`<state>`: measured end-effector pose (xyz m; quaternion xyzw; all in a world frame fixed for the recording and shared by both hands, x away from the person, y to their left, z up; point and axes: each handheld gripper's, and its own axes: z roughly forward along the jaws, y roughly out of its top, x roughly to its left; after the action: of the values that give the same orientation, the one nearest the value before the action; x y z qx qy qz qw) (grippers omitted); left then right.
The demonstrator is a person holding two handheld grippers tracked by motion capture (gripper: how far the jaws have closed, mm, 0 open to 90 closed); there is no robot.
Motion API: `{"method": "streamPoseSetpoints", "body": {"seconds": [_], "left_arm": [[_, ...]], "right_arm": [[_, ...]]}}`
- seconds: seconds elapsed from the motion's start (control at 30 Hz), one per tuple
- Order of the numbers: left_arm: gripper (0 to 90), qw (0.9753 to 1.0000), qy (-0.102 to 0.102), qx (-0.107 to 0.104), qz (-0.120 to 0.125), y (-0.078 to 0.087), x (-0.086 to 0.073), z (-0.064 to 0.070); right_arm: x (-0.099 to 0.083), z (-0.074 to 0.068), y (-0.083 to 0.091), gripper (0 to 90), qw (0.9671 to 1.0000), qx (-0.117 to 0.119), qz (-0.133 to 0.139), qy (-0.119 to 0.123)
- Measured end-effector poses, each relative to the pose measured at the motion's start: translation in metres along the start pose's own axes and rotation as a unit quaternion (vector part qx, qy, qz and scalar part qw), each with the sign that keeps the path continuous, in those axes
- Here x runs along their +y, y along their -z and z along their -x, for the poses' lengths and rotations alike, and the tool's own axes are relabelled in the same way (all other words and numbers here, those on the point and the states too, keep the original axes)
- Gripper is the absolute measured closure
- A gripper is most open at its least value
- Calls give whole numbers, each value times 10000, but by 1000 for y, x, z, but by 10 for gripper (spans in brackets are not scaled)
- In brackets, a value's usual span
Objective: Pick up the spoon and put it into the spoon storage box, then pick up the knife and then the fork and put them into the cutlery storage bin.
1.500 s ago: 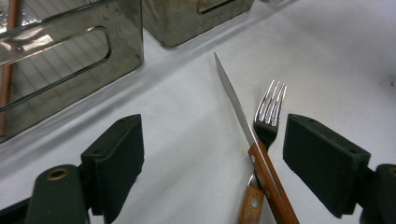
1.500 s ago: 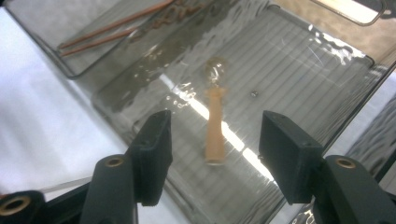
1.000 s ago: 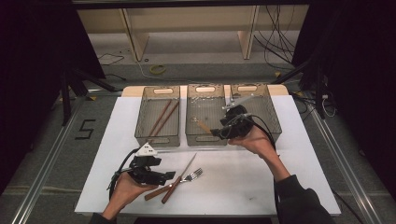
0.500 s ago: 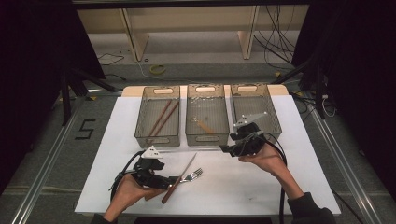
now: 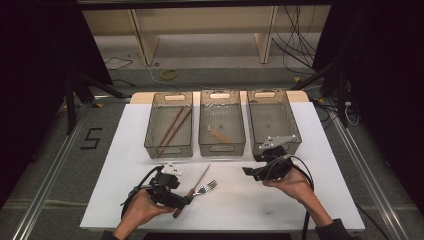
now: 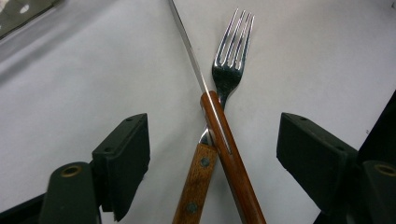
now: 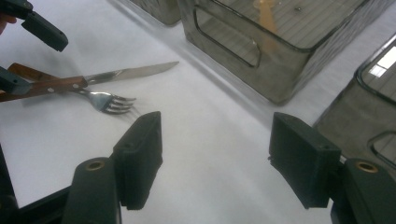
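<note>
A knife (image 6: pixel 229 161) with a reddish-brown handle lies crossed over a fork (image 6: pixel 229 56) with a riveted wooden handle on the white table. My left gripper (image 6: pixel 215 140) is open, one jaw on each side of the crossed handles, touching neither. From above, the left gripper (image 5: pixel 183 200) sits at the handle ends of the knife (image 5: pixel 201 178) and fork (image 5: pixel 207 188). My right gripper (image 5: pixel 249 171) is open and holds nothing, low over the table before the bins. In its own view the right gripper (image 7: pixel 217 149) faces the knife (image 7: pixel 126 73) and fork (image 7: pixel 111 102).
Three clear bins stand in a row at the back: the left bin (image 5: pixel 150 136) holds two brown chopsticks (image 5: pixel 172 127), the middle bin (image 5: pixel 221 148) a small wooden utensil (image 5: pixel 217 134), the right bin (image 5: pixel 295 131) nothing visible. The table's front edge (image 5: pixel 225 229) lies near both hands.
My right gripper has drawn back from over the bins toward the person and come down near the table. My left gripper has edged right, up to the knife and fork handles.
</note>
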<state>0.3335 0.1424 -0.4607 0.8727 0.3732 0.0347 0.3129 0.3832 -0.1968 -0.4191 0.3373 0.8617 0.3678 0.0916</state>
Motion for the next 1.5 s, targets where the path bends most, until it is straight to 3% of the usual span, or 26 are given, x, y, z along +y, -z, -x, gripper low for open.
{"method": "streamPoseSetpoints", "body": {"seconds": [0.5,1.0,1.23,1.5], "left_arm": [[260,9991,-136,120,-372,-6,-1,4],[271,9970,-292,209,-683,-7,-8,8],[303,9949,-393,347,-860,-11,-9,9],[402,9932,-461,353,-1009,-12,-10,9]], "right_arm": [[-25,3,3,341,9998,26,21,-200],[-31,-2,2,342,9998,99,-45,-181],[-34,-1,3,342,9997,97,-65,-221],[-35,1,2,343,9996,120,-107,-234]]}}
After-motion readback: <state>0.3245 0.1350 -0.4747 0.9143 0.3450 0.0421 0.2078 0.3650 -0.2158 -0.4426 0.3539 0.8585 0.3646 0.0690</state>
